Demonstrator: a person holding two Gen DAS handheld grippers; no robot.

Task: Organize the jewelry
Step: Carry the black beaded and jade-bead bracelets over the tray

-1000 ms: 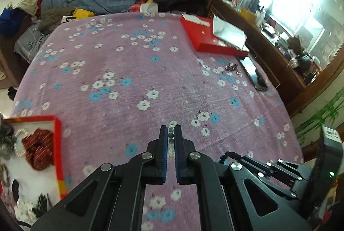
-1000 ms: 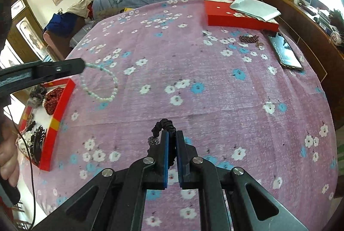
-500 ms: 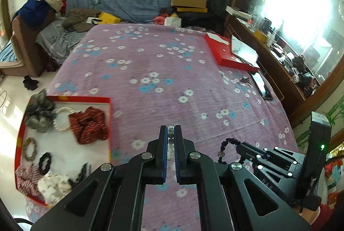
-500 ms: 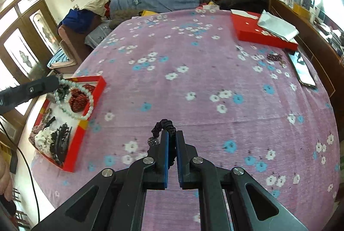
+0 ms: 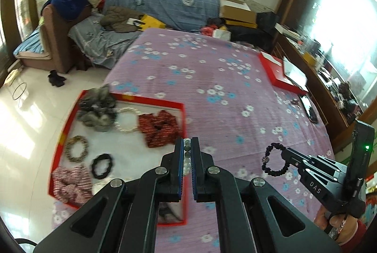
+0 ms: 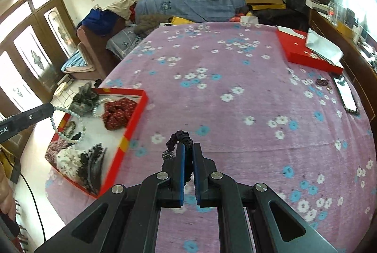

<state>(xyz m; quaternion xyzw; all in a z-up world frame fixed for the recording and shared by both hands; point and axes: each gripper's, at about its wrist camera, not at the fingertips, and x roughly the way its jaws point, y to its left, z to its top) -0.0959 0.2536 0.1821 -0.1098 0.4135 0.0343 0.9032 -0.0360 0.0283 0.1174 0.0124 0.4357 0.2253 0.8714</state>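
Since a second ago both of our tongs have swung across the flowered bed [image 5: 212, 69] toward the red tray [image 5: 150, 101], which was barely at the frame edge before and now sits right under us, so we reckon drop-off is close.

Left wrist view: our left tongs [image 5: 186, 154] are clamped on the pale bead bracelet [image 5: 186, 149], held just above the tray's near right corner. The tray already holds a grey scrunchie [image 5: 97, 109], a pearl bracelet [image 5: 127, 120], a red scrunchie [image 5: 160, 128], a brown bead ring [image 5: 76, 149], a small black band [image 5: 101, 165] and a striped scrunchie [image 5: 70, 183]. It's a bit motion-blurred, so those labels are our best guess.

Right wrist view: our right tongs [image 6: 188, 156] are pinched shut on the black beaded bracelet [image 6: 179, 140], over bare bedspread just right of the tray. Further off sit a red box [image 6: 306, 52] and a phone [image 6: 346, 92], with one dark bracelet [image 6: 322, 82] waiting between them.
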